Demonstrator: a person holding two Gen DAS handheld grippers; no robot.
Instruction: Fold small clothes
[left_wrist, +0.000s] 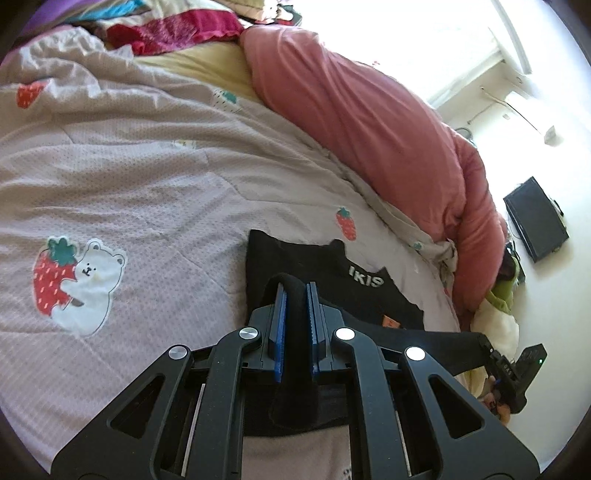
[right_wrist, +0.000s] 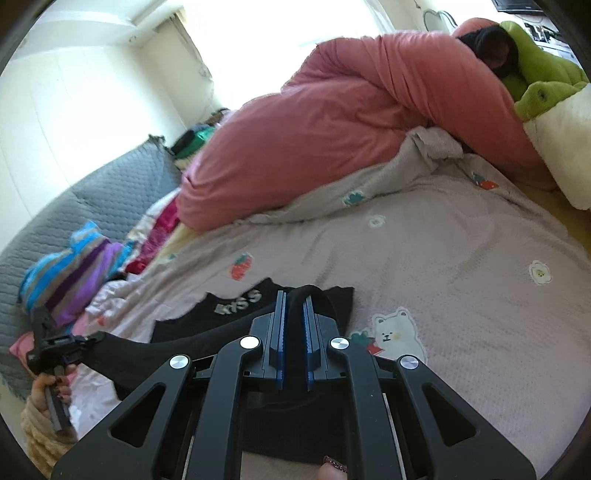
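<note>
We hold a black shirt (left_wrist: 325, 280) between our two grippers, and both are clenched on its soft knit edge. In the left wrist view the left gripper (left_wrist: 295, 291) has a rounded roll of the dark cloth pinched between its ridged blue pads (left_wrist: 279, 321), with the fabric bulging up over the fingertips and hanging down behind the jaws. Ahead of those jaws the rest of the shirt lies flat on the bedspread (left_wrist: 147, 177), its white lettering showing just right of the fingertips and a small orange tag nearer the jaw base. To the right of the jaws a taut band of the black cloth runs out to the right gripper (left_wrist: 496, 363), which is small at the edge of that view. In the right wrist view the right gripper (right_wrist: 294, 297) grips a similar fold between its own blue pads (right_wrist: 280, 332), and the cloth stretches left from the jaws to the left gripper (right_wrist: 83, 341), held in a hand (right_wrist: 46, 393) with a fuzzy cream sleeve. The bedspread is pale lilac, finely dotted and printed with strawberries and white bears. Beyond the jaws lies a thick, puffy pink quilt (right_wrist: 314, 122), rolled into a long mound.
</note>
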